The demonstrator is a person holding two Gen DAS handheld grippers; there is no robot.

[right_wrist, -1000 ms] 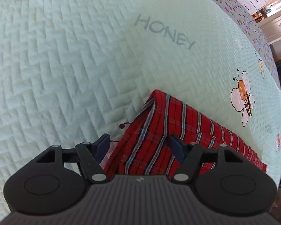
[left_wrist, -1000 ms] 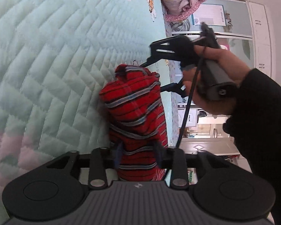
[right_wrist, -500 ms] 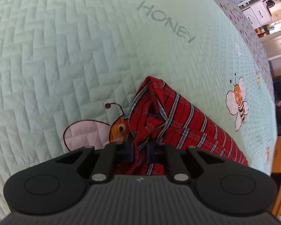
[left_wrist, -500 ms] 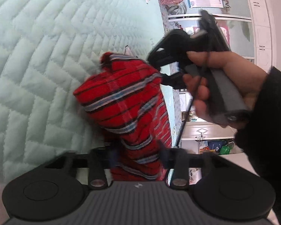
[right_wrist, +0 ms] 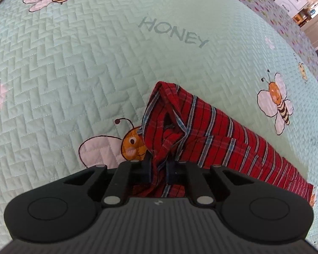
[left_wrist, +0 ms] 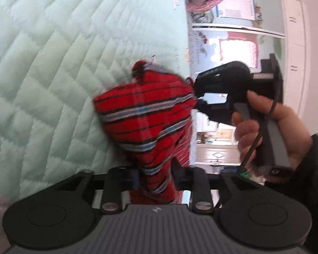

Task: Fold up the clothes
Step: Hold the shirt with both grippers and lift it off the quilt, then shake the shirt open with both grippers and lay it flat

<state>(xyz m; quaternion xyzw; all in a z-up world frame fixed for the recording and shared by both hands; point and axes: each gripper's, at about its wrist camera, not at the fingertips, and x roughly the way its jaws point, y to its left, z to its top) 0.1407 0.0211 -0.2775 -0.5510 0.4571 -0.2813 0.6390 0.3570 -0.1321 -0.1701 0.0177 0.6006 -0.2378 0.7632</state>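
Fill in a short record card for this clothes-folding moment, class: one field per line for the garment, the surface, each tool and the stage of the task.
garment: red striped cloth, bunched at one end, the rest lying long on the quilt
surface: pale green quilted bedspread with bee pictures and the word HONEY
left tool: shut on the cloth, lifting one end
right tool: shut on the cloth's gathered end
person: hand gripping the right tool's handle
stage: both ends gripped, fold not yet laid down

A mint quilted bedspread [right_wrist: 78, 67] printed with bees fills the room beside white cabinets [left_wrist: 294, 21].
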